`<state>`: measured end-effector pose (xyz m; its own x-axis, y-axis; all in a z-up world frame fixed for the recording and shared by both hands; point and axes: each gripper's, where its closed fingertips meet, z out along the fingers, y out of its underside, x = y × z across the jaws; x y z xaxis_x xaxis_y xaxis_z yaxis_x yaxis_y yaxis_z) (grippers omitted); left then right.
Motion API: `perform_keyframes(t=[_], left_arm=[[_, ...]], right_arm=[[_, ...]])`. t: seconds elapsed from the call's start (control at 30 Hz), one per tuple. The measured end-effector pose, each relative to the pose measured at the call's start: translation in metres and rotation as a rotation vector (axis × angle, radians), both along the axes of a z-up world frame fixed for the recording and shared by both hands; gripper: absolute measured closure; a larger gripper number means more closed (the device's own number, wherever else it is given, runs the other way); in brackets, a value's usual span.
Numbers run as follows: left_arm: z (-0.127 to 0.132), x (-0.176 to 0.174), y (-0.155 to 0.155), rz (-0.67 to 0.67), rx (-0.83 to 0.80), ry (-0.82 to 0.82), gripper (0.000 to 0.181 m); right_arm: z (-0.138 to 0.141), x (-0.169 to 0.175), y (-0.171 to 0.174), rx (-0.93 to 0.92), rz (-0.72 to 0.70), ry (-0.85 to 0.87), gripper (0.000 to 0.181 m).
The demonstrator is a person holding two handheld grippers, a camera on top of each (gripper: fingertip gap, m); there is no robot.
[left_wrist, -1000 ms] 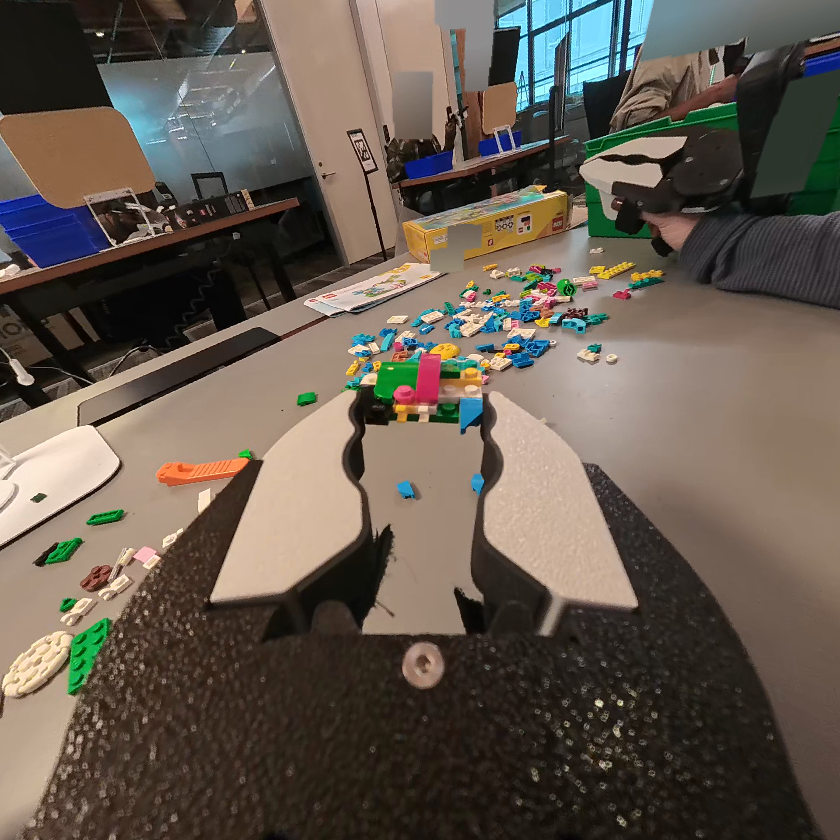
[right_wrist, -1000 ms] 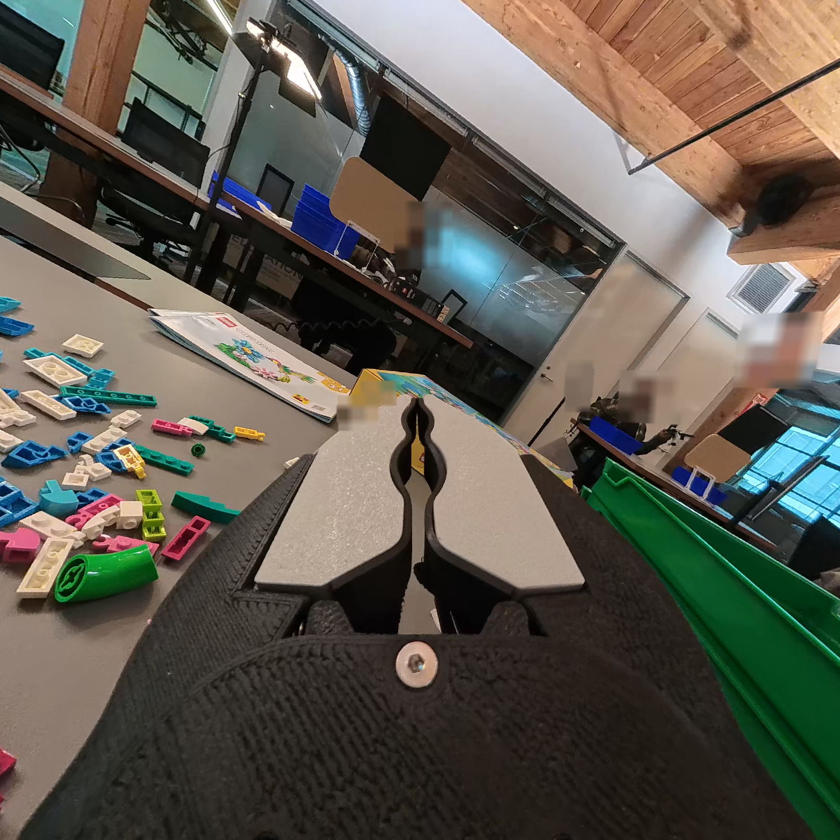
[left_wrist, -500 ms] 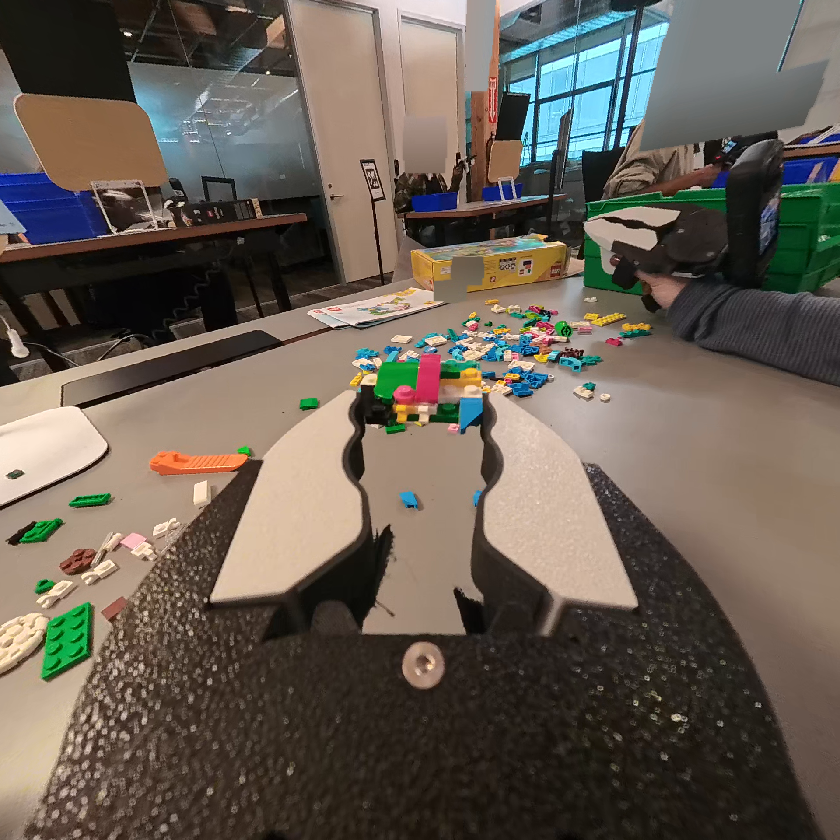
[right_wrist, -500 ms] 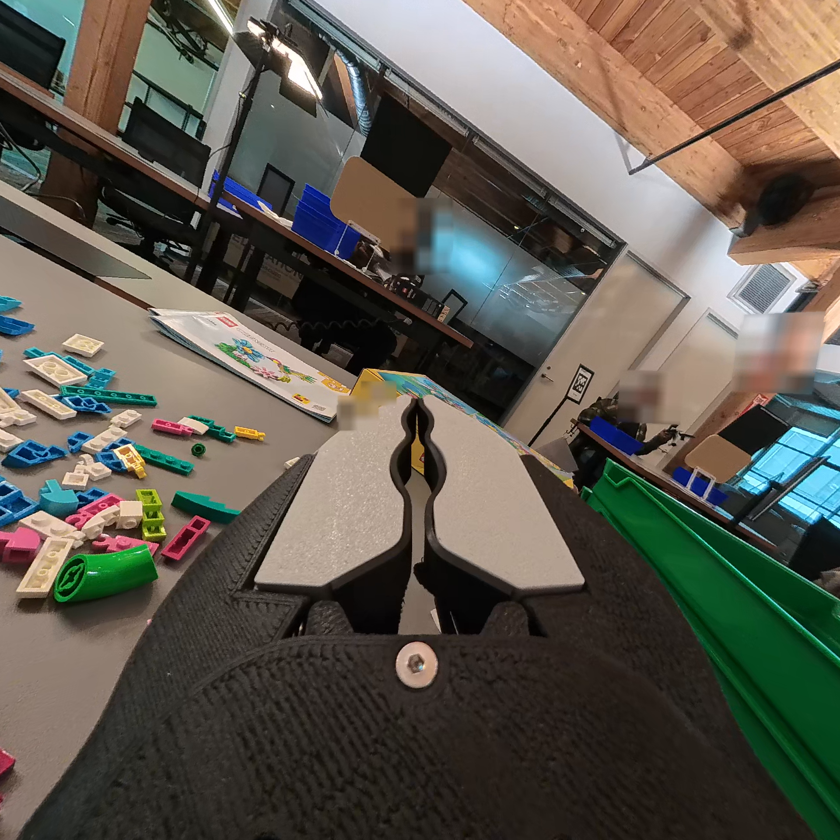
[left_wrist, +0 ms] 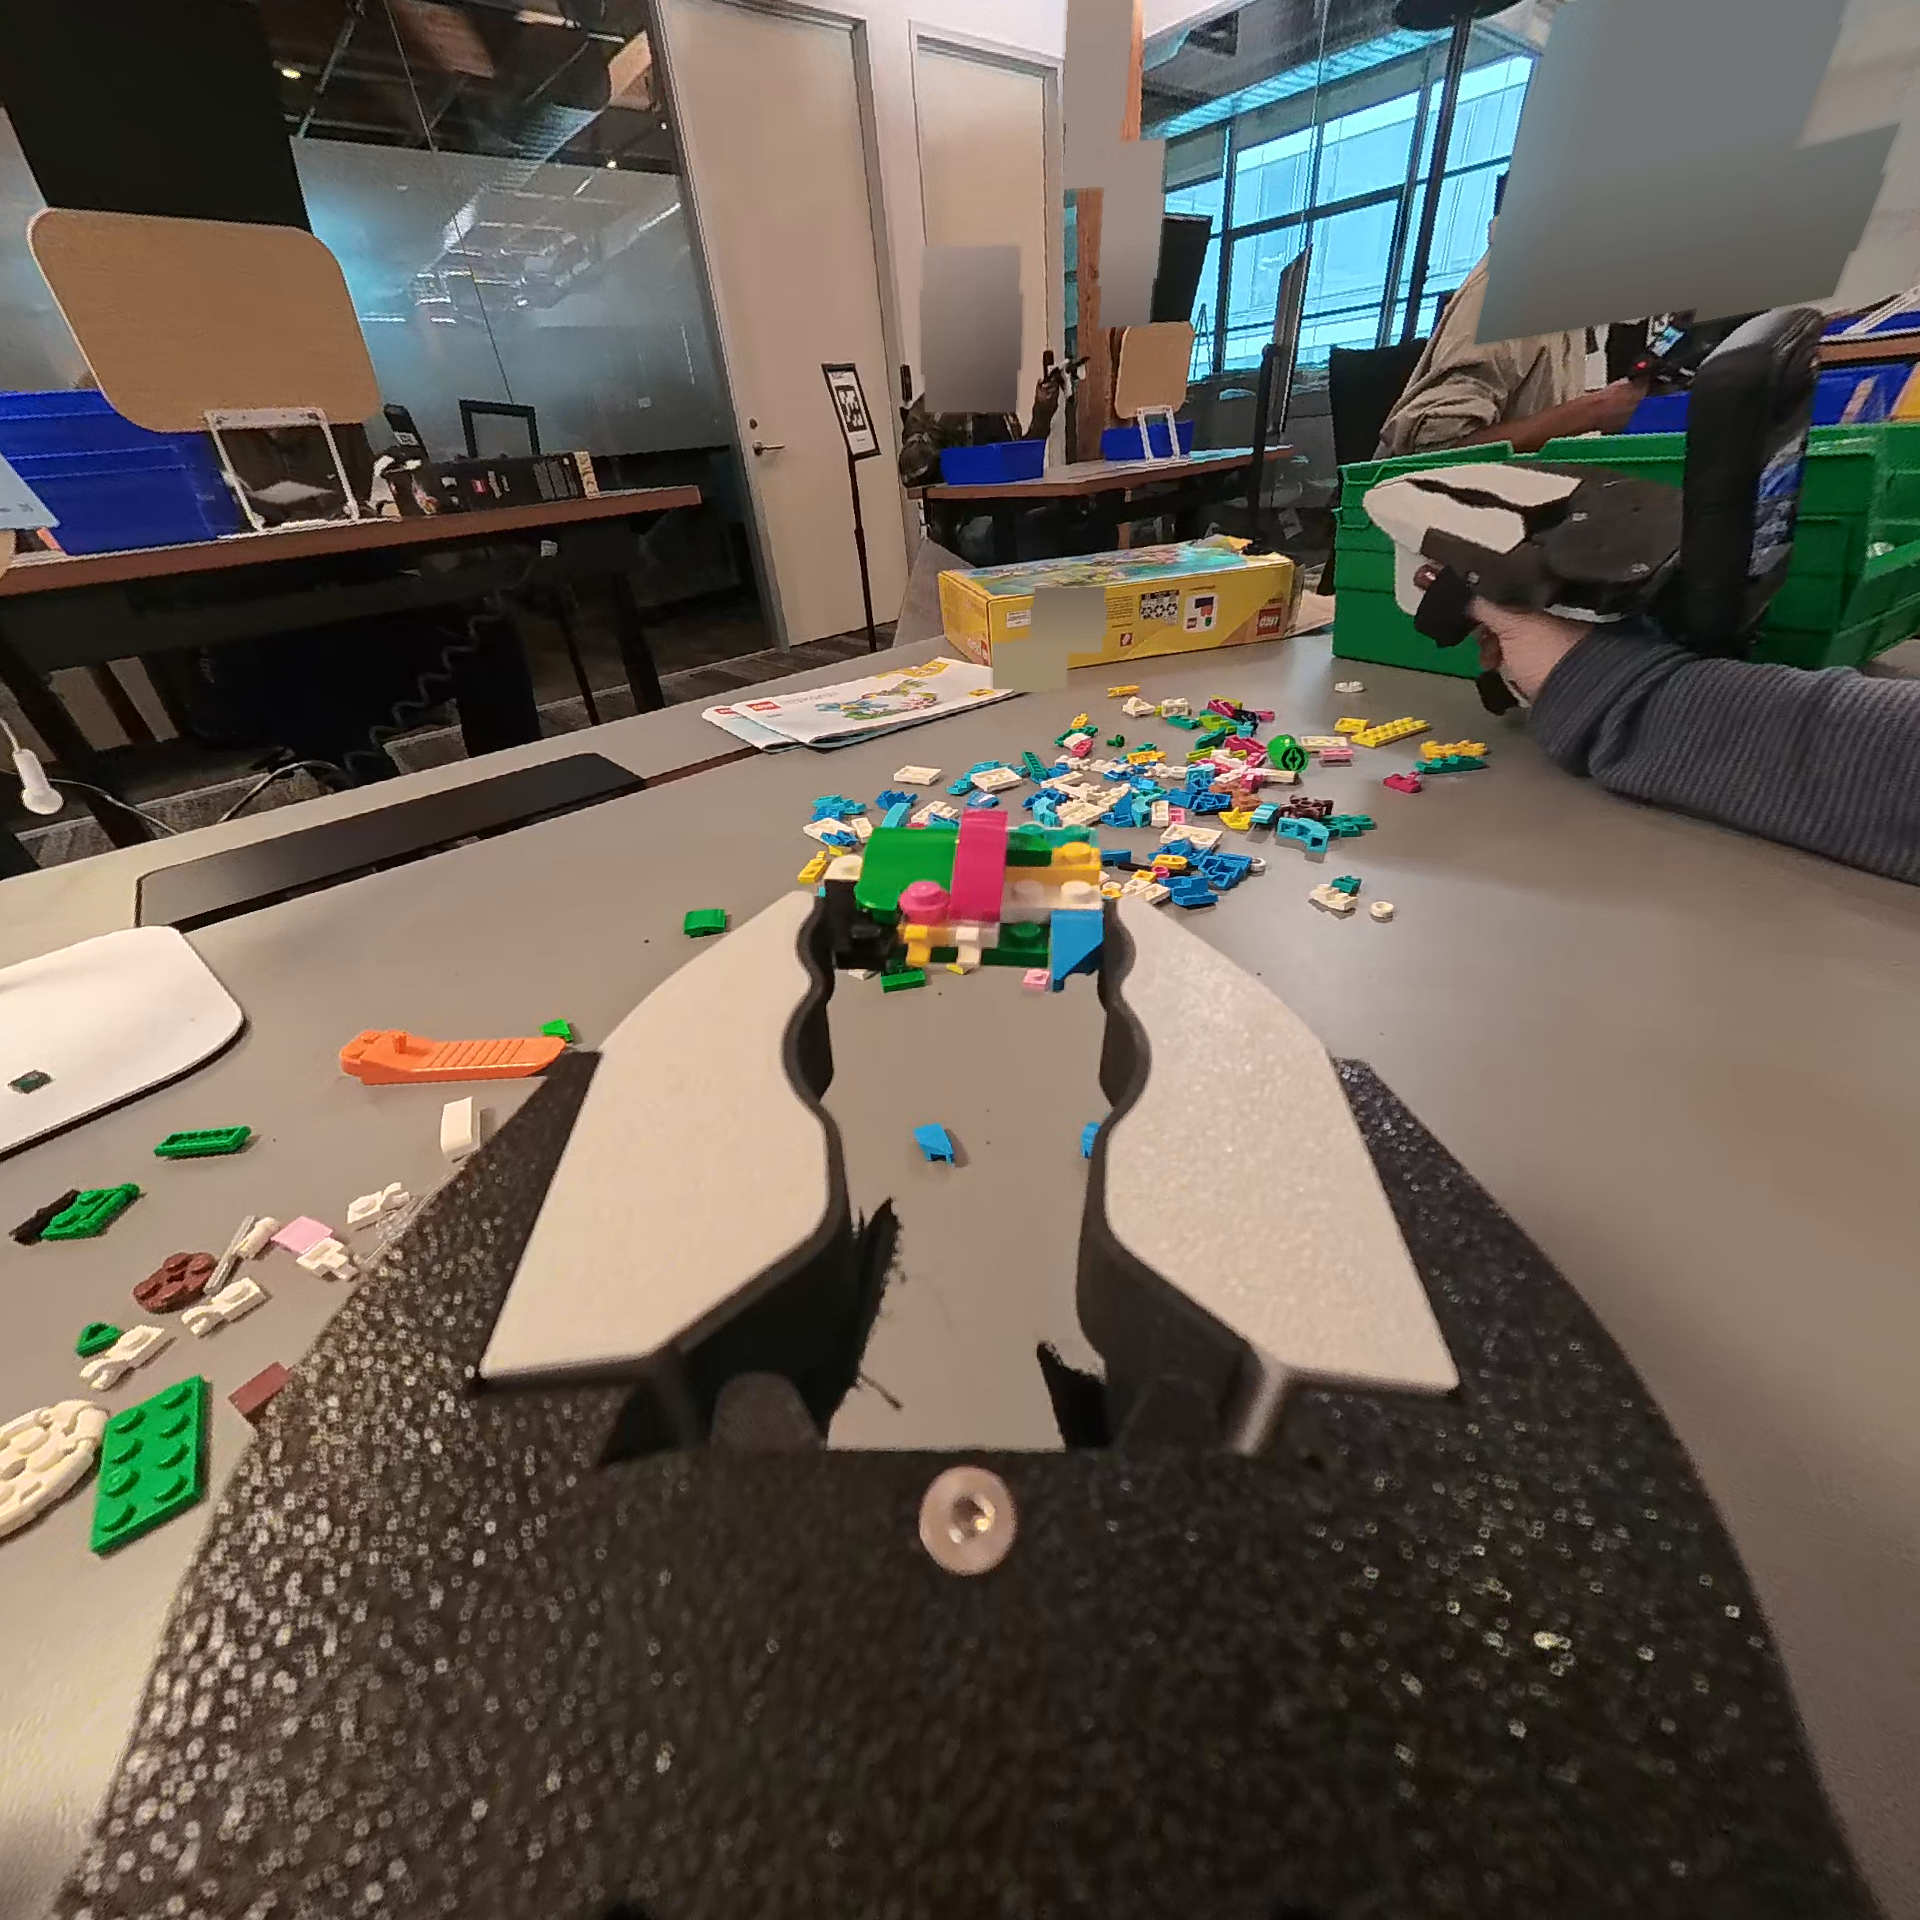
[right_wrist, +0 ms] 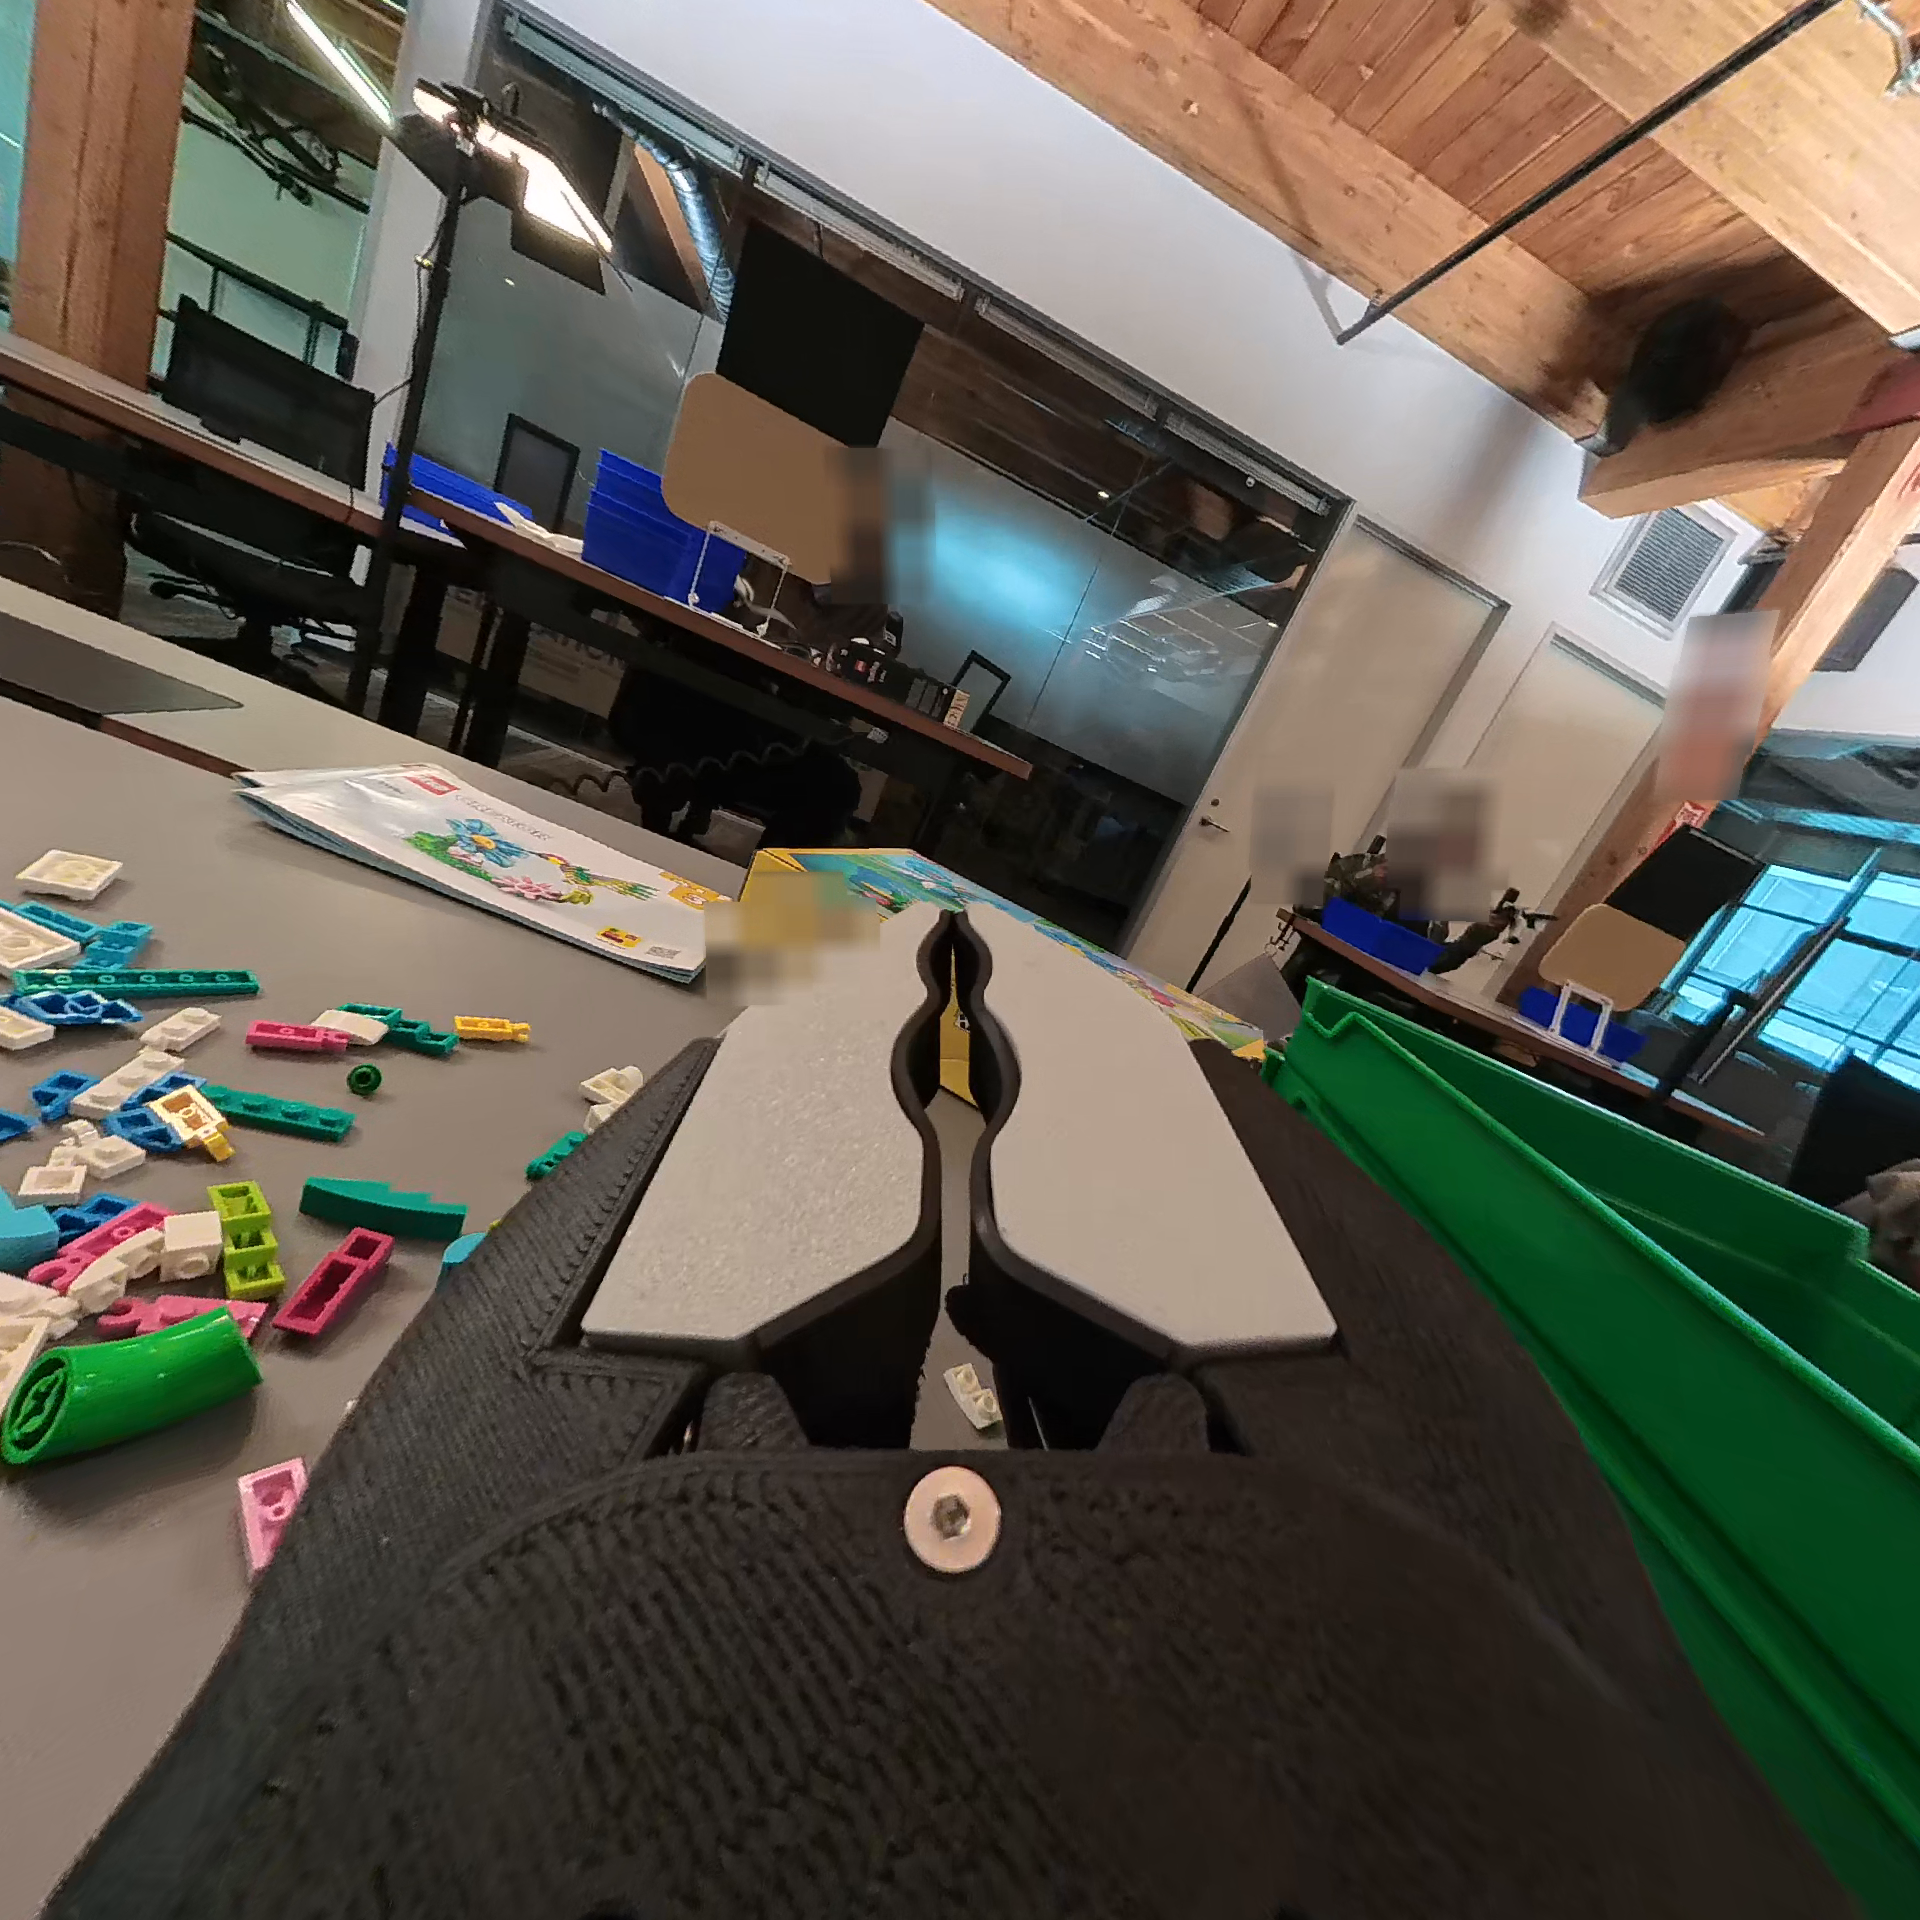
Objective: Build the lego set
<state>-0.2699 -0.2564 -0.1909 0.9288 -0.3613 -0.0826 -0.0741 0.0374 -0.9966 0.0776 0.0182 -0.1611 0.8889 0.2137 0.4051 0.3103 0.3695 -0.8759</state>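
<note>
A: Why is the build (left_wrist: 971,899) pinned at the centre of the left view?

B: The left gripper (left_wrist: 961,940) is clamped on its sides, probably to steady it on the table (left_wrist: 1558,1039) while the next piece goes on.

A: And the right gripper (right_wrist: 951,925)?

B: Fingers together, nothing between them, tilted up at the upper right of the left view, beside the green bin (right_wrist: 1610,1299). The loose bricks (left_wrist: 1153,800) lie just behind the build, so it looks parked between picks.

A: Anything different from a second ago?

B: The left view has levelled out; the build is still gripped. The right view is nearly unchanged.
</note>
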Motion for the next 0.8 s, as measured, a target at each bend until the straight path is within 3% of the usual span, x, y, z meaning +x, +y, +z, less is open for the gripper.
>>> perform_keyframes(t=[0.67, 0.8], left_arm=[[-0.001, 0.001, 0.001, 0.001, -0.008, 0.01, 0.132], [-0.002, 0.001, 0.001, 0.002, -0.011, 0.017, 0.132]], right_arm=[[-0.002, -0.008, -0.001, -0.005, 0.019, -0.037, 0.181], [-0.017, -0.031, -0.002, -0.109, 0.142, -0.126, 0.181]])
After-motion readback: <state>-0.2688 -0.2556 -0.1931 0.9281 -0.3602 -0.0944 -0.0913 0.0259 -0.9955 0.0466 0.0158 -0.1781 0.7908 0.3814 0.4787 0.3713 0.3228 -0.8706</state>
